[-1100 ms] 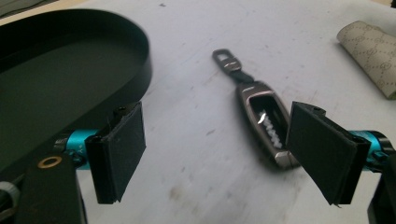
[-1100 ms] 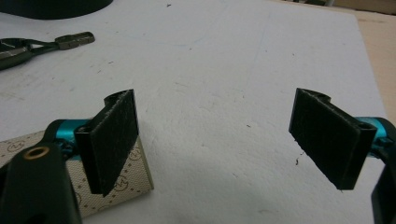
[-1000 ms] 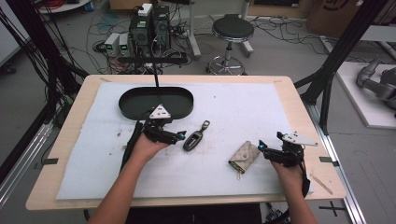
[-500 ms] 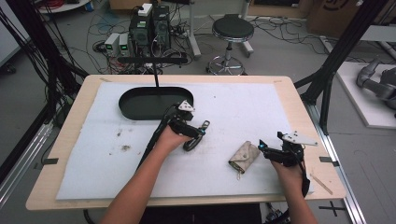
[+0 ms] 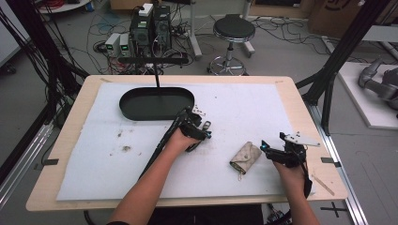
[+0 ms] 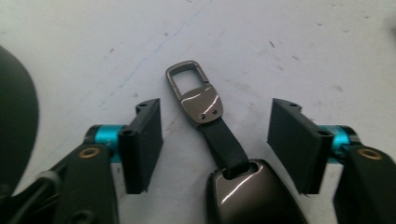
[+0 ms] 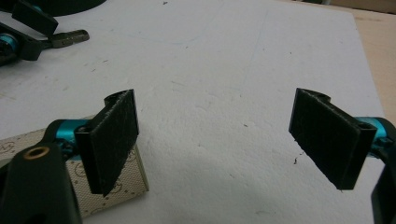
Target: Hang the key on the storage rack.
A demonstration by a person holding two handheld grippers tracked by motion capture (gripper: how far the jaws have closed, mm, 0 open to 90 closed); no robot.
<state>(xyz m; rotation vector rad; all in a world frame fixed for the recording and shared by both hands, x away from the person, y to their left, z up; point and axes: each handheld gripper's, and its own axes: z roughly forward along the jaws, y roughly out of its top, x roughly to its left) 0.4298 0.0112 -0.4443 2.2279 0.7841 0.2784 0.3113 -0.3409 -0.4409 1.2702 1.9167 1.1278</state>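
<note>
A dark key fob [image 6: 252, 191] with a black strap and a metal clip [image 6: 194, 93] lies on the white mat. My left gripper [image 6: 217, 109] straddles it, one pad on each side with a gap to the strap. Its jaws have just been closing and remain open, touching nothing. In the high view this gripper [image 5: 199, 133] sits right of the black oval tray [image 5: 155, 103], the clip [image 5: 205, 125] poking out beyond it. My right gripper [image 5: 267, 149] rests open beside a beige patterned key pouch [image 5: 246, 157]; the pouch [image 7: 135, 182] lies behind its left pad.
The white mat [image 5: 244, 108] covers most of the wooden table [image 5: 300, 98]. Small dark specks [image 5: 124, 147] mark the mat at left. A stool [image 5: 233, 30], computer boxes [image 5: 152, 26] and cables are on the floor beyond the far edge. Black frame posts [image 5: 338, 61] flank the table.
My left hand has moved right, away from the tray's front edge, and lowered over the key fob, with its jaws narrower than before. The right hand and the pouch have stayed put.
</note>
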